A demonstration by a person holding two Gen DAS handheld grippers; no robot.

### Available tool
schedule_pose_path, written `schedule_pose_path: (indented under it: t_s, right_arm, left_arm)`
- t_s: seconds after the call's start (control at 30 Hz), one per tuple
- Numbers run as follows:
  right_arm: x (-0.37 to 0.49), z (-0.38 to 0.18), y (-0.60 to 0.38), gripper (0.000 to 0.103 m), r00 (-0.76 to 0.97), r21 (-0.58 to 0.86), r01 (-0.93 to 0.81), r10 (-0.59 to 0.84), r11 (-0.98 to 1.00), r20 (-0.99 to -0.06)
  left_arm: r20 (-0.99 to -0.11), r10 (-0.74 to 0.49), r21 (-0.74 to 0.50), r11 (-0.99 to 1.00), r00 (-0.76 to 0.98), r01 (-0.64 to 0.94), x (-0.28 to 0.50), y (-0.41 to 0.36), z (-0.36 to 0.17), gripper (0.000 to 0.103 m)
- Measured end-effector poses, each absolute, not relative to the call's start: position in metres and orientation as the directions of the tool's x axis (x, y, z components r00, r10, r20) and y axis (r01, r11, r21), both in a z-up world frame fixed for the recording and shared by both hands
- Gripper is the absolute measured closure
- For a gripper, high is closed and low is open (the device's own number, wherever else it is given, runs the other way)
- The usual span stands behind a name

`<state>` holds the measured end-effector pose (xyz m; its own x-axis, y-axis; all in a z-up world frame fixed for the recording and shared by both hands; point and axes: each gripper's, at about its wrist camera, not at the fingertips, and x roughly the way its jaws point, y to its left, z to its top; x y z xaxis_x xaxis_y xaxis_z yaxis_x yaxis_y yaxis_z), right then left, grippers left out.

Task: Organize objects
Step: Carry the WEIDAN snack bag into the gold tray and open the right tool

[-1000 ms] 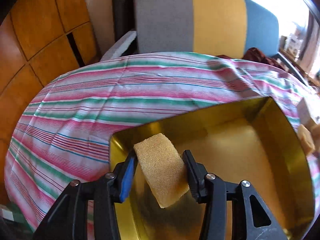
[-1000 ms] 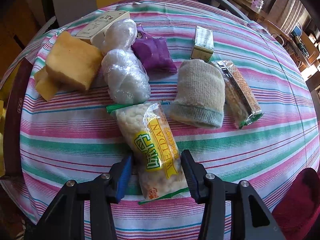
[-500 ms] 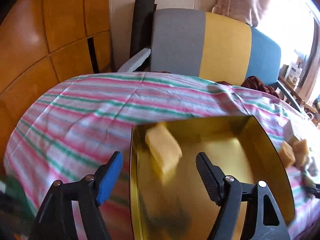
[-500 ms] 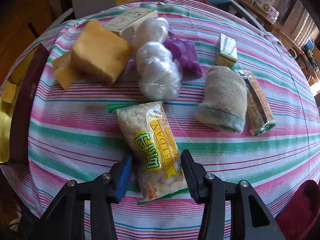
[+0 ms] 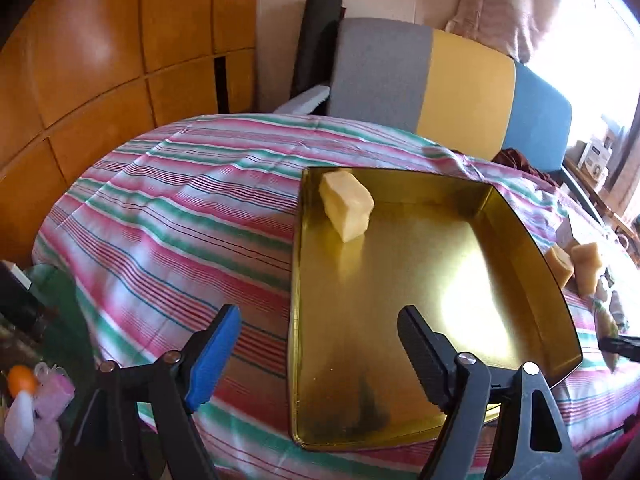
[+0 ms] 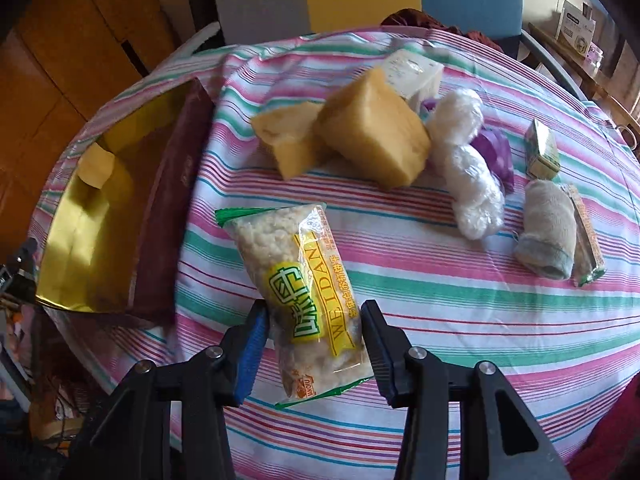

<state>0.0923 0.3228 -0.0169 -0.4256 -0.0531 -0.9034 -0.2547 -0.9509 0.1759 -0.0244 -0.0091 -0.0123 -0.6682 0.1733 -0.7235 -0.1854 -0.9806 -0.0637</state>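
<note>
**Gripping the snack bag while a sponge sits in the gold tin**

Clamping down on the Weidan snack packet (image 6: 306, 292), the right gripper (image 6: 314, 350) has its blue pad and black pad pressed against the packet's two sides, near its lower end. The packet is a clear bag of pale puffed pieces with a yellow label and green sealed edges, and it stretches away toward 12 o'clock over the striped tablecloth (image 6: 440, 292).

Over on the other side, the left gripper (image 5: 320, 356) hangs wide apart with nothing between its fingers, poised above the near left edge of the gold tin tray (image 5: 532, 248). Inside that tray, up at the far left corner around 12 o'clock, lies a small yellow sponge block (image 5: 347, 209), tilted, touching the tray floor near the back wall. The right wrist view catches the same block (image 6: 96, 166) at 9 o'clock, with the tray's dark red outer wall facing the table's middle.

Beyond the packet, at 12 o'clock in the right wrist view, a big yellow sponge (image 6: 374, 142) leans against a smaller sponge wedge (image 6: 290, 140). Just behind them is a white box (image 6: 414, 72). At 1 o'clock a plastic-wrapped white bundle (image 6: 470, 164) lies against a purple pouch (image 6: 496, 152). Farther right sit a small green-and-yellow carton (image 6: 543, 154), a rolled grey sock (image 6: 547, 228) and, touching it, a long wrapped snack bar (image 6: 586, 236).

Behind the table stands a chair (image 5: 424, 76) with grey, yellow and blue panels.
</note>
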Motion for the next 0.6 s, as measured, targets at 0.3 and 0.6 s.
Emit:
schedule_pose_path:
  t_s: [0.3,0.6]
  right_arm:
    - [0.031,0.033,0.22,0.056,-0.499,0.252,-0.026,-0.206,-0.967,-0.842]
    - [-0.032,0.004,0.113,0.056,-0.353,0.273,0.068,-0.279,-0.96,-0.893]
  left_arm:
    - [-0.705,0.138,-0.054,-0.988,-0.696,-0.142,-0.016,-0.032,-0.004,0.017]
    - [-0.717,0.092,-0.066,-0.996,-0.691,-0.064,-0.019,-0.059,-0.006,0.017]
